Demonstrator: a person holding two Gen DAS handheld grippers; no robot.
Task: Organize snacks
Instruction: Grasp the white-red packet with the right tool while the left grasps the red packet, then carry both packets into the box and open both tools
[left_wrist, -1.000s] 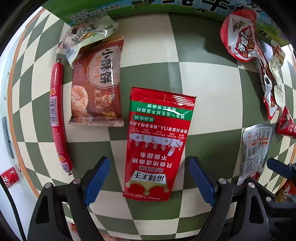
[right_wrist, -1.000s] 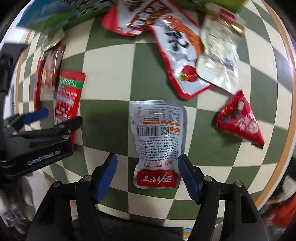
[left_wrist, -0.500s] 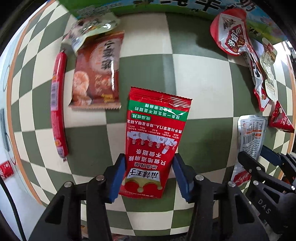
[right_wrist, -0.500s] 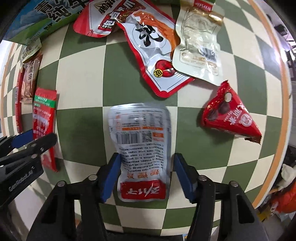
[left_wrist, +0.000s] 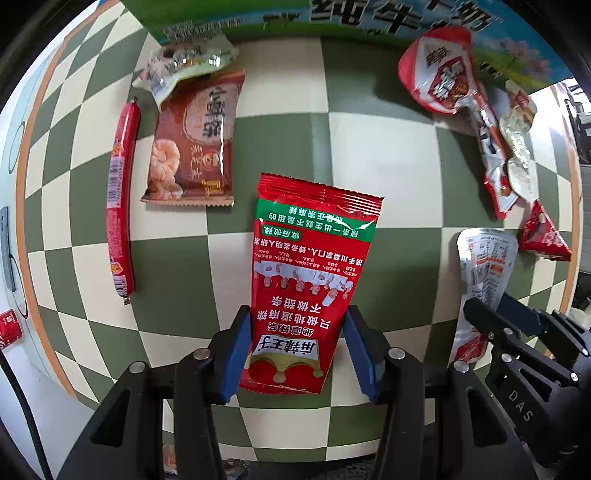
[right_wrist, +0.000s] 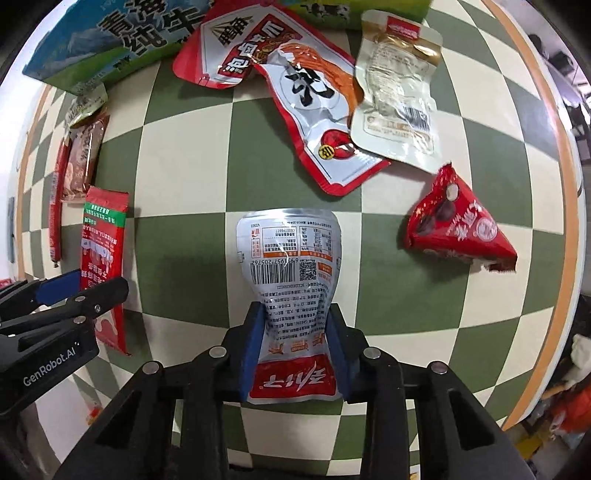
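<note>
My left gripper (left_wrist: 297, 349) is shut on the lower end of a red and green snack packet (left_wrist: 310, 266) lying on the green and cream checkered table (left_wrist: 384, 158). My right gripper (right_wrist: 295, 349) is shut on the lower end of a silver snack pouch (right_wrist: 290, 266), which is pinched narrow between the blue pads (right_wrist: 252, 347). The silver pouch also shows at the right of the left wrist view (left_wrist: 484, 273). The red packet shows at the left of the right wrist view (right_wrist: 101, 243).
A red sausage stick (left_wrist: 120, 199), a brown shrimp-cracker bag (left_wrist: 195, 140) and a pale bag (left_wrist: 184, 66) lie far left. A red triangular pack (right_wrist: 458, 225), a red-white pouch (right_wrist: 314, 122), a clear pouch (right_wrist: 399, 92) and a red bag (right_wrist: 236, 48) lie right. A milk carton (right_wrist: 118, 40) lies along the back.
Both grippers have closed from wide open onto their packets. The silver pouch is now squeezed narrow. Both cameras have pulled slightly back, showing more of the table.
</note>
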